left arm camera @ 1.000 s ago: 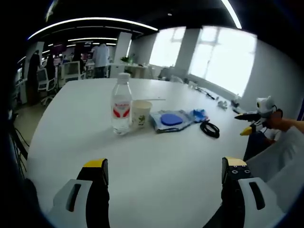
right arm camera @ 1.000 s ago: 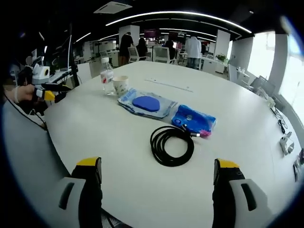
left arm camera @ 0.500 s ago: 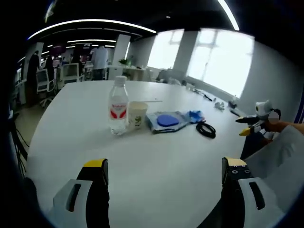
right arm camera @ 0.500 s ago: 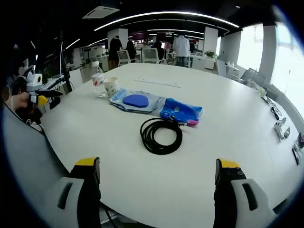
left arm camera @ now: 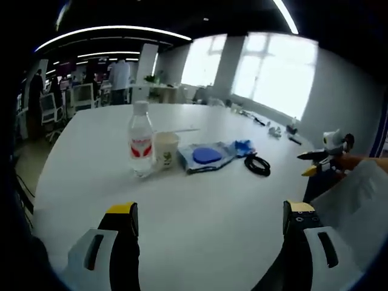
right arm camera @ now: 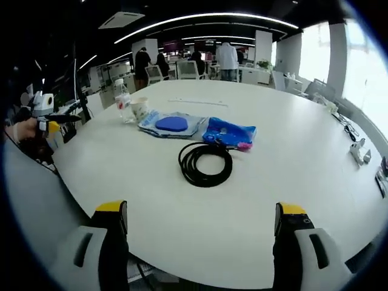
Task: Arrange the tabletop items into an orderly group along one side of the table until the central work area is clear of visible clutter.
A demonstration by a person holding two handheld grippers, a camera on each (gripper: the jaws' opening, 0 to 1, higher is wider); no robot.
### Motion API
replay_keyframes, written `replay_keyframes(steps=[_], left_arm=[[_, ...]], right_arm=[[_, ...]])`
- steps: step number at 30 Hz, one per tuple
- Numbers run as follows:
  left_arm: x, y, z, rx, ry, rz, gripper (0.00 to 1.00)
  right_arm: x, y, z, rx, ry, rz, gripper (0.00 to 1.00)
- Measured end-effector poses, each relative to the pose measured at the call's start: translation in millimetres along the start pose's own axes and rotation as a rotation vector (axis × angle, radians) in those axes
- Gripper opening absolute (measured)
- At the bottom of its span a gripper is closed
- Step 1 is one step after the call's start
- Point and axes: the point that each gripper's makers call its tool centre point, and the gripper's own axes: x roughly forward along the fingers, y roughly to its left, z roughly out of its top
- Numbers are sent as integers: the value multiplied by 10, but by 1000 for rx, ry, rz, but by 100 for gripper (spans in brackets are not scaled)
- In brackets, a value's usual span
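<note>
On the white table stand a clear water bottle with a red label and a paper cup beside it. Right of the cup lie a clear pouch with a blue disc, a blue packet and a coiled black cable. My left gripper is open, well short of them. In the right gripper view the black cable lies nearest, with the blue packet, the pouch, the cup and the bottle behind. My right gripper is open over the table's near edge.
The other gripper is held in a hand at the right, and the left one appears at the left of the right gripper view. Small items lie at the table's far right edge. People and desks fill the room behind.
Both views have drawn back a little, so the items look smaller and farther. In the right gripper view the cable and packets have shifted left and up. Nothing on the table has moved.
</note>
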Motion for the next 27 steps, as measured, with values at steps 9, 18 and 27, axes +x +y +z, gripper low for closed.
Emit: replay_keyframes(steps=[9, 18, 27], left_arm=[[27, 6, -3, 7, 1, -3, 96], [52, 45, 42, -19, -27, 2, 95], [61, 114, 113, -66, -66, 10, 93]], right_arm=[[14, -53, 37, 23, -1, -7, 100], [49, -72, 10, 32, 13, -16, 100], [141, 23, 155, 38, -23, -22, 100]])
